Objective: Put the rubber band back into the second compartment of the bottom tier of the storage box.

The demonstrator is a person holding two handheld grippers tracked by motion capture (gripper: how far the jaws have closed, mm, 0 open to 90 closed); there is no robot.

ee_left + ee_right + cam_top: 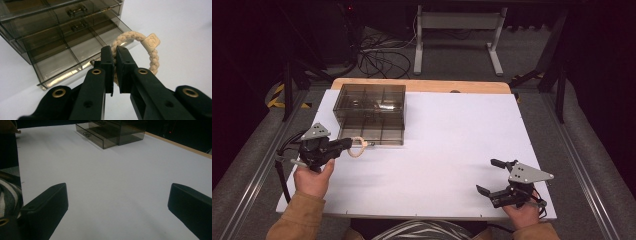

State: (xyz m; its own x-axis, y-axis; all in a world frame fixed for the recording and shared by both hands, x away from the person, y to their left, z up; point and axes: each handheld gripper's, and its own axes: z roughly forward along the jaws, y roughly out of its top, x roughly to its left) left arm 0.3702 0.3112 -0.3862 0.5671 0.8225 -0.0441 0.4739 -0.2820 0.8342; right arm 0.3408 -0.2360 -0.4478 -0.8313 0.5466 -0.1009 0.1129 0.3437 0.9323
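Braided band (153, 53) is pinched in left tool (113, 53) (beside drawer box (371, 112)).

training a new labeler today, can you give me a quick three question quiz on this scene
1. True or false: the left gripper is shut on the braided hair tie.
2. How do the right gripper's jaws stand? A) spread wide, holding nothing B) closed on a cable
3. Fill in: the bottom drawer of the smoky plastic drawer box is pulled ____.

Key: 1 true; 2 A; 3 open.
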